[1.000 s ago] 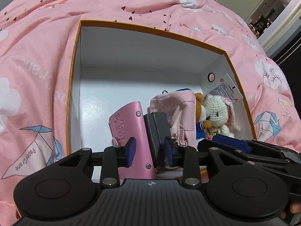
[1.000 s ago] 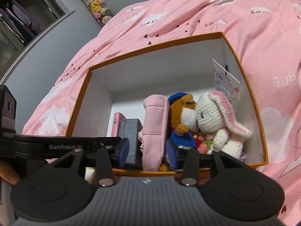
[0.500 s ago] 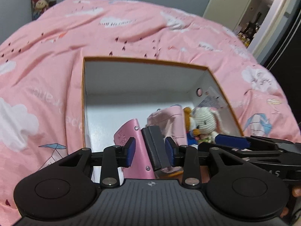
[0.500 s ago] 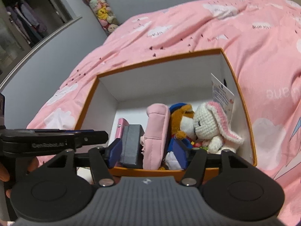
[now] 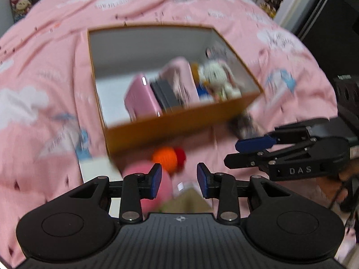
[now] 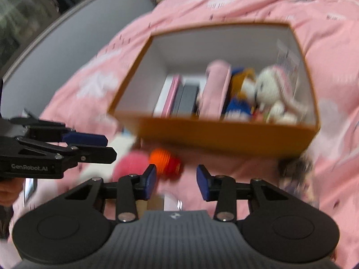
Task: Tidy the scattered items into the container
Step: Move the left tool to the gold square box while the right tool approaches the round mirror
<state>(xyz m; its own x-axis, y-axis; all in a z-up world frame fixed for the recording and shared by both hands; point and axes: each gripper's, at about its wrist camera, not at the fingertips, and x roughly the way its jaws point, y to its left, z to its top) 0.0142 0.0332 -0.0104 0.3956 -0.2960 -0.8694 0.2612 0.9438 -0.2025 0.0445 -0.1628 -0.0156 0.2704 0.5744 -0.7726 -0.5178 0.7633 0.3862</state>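
An orange cardboard box with a white interior [image 6: 226, 132] sits on a pink cloud-print duvet [image 5: 44, 71], holding upright a pink wallet [image 5: 140, 96], a dark grey case [image 5: 166, 94], a pink fabric pouch [image 6: 216, 89] and a white crocheted rabbit [image 6: 272, 92] beside a blue-and-orange plush toy [image 6: 239, 98]. An orange-and-red crocheted toy [image 6: 165, 159] and a pink ball-shaped plush [image 6: 130, 163] lie blurred on the duvet just in front of the box. The left gripper [image 5: 179, 180] stands partly open with nothing between its fingers, and the right gripper [image 6: 176, 180], likewise empty, has its jaws closing.
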